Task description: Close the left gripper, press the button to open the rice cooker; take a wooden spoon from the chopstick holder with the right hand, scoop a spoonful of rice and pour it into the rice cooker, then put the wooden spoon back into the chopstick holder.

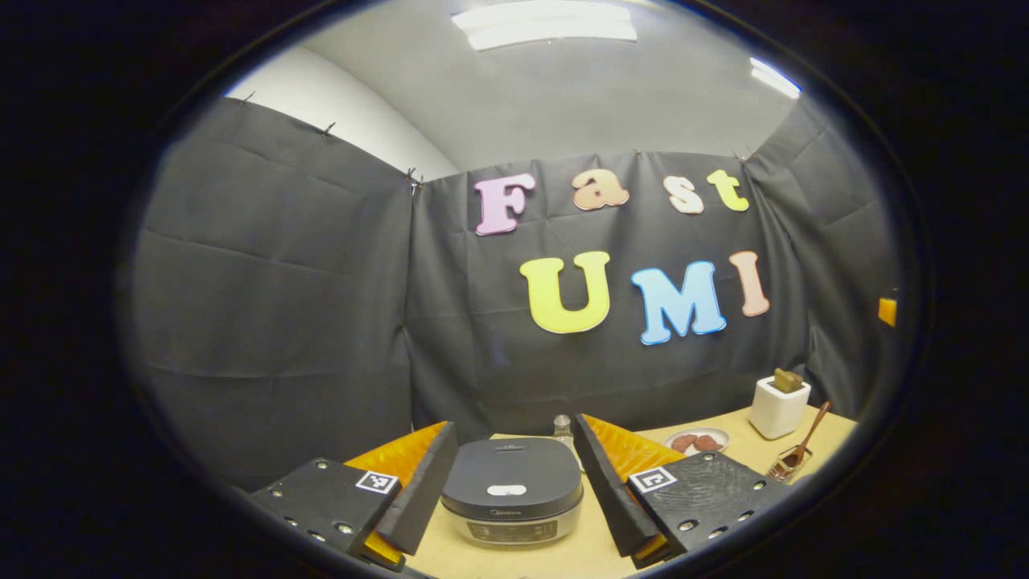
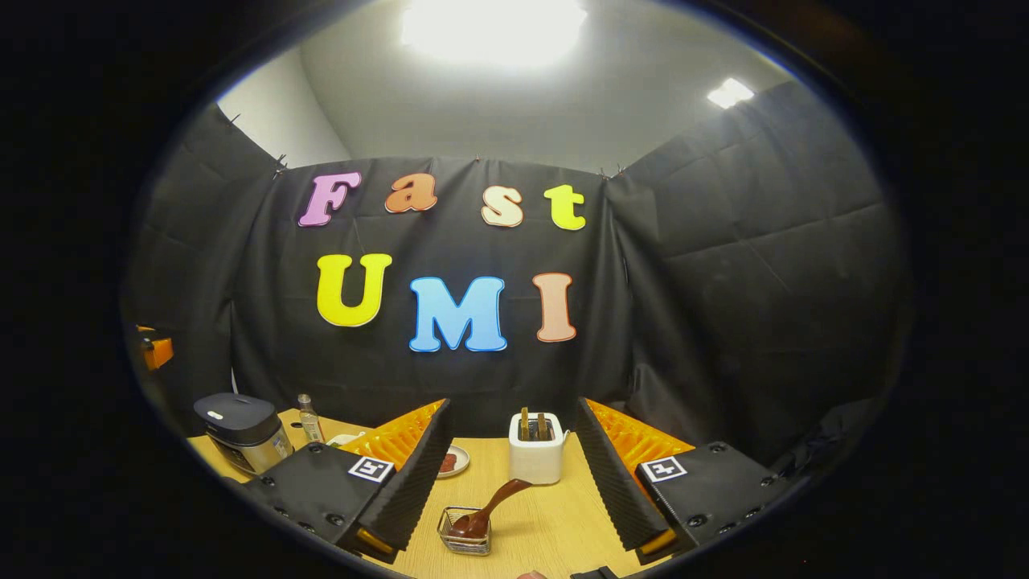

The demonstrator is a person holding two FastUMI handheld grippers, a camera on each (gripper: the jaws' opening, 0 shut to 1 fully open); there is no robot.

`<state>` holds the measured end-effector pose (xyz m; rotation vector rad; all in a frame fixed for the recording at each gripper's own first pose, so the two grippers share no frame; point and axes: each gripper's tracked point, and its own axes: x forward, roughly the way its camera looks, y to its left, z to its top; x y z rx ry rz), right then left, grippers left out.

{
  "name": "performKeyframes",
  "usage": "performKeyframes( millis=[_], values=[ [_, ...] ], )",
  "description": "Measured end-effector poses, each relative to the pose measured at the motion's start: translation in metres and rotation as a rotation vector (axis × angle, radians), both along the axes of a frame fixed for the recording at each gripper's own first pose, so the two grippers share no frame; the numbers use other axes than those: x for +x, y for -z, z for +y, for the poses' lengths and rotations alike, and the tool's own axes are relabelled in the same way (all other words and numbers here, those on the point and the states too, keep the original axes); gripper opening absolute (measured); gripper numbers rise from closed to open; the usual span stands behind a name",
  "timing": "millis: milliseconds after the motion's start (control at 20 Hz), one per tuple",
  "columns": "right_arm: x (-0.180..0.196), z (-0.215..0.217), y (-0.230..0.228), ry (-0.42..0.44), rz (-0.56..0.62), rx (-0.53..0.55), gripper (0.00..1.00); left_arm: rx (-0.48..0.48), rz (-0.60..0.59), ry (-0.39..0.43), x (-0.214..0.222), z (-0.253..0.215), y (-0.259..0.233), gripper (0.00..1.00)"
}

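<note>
The dark grey rice cooker (image 1: 511, 486) sits on the tan table with its lid down and a pale button (image 1: 506, 490) on top. My left gripper (image 1: 514, 424) is open, its fingers flanking the cooker from a short way back. In the right gripper view the cooker (image 2: 241, 430) stands at the far left. My right gripper (image 2: 513, 404) is open and holds nothing, facing the white chopstick holder (image 2: 537, 458), which has wooden handles poking out. A wooden spoon (image 2: 492, 505) leans with its bowl in a small glass dish (image 2: 465, 532) in front of the holder. From the left gripper, holder (image 1: 778, 406) and spoon (image 1: 806, 441) are at the right.
A small plate (image 1: 698, 441) with reddish pieces lies between cooker and holder. A little clear bottle (image 2: 305, 414) stands behind the cooker. Black cloth walls close the table (image 2: 555, 531) at the back and sides.
</note>
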<state>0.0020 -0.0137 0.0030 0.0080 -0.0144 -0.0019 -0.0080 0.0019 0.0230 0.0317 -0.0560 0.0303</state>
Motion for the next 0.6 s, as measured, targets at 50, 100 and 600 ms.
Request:
performKeyframes(
  millis=[50,100,600],
  values=[
    [0.001,0.0,0.0,0.0,-0.002,-0.002,0.95,0.001,-0.002,0.0,0.0,0.0,0.0,0.88],
    [0.001,0.0,0.0,-0.002,-0.003,-0.003,0.95,0.001,-0.003,0.001,-0.001,0.001,-0.001,0.88],
    [0.007,-0.003,0.0,-0.017,-0.006,-0.004,0.93,0.002,-0.022,0.009,0.001,-0.007,-0.013,0.88]
  ],
)
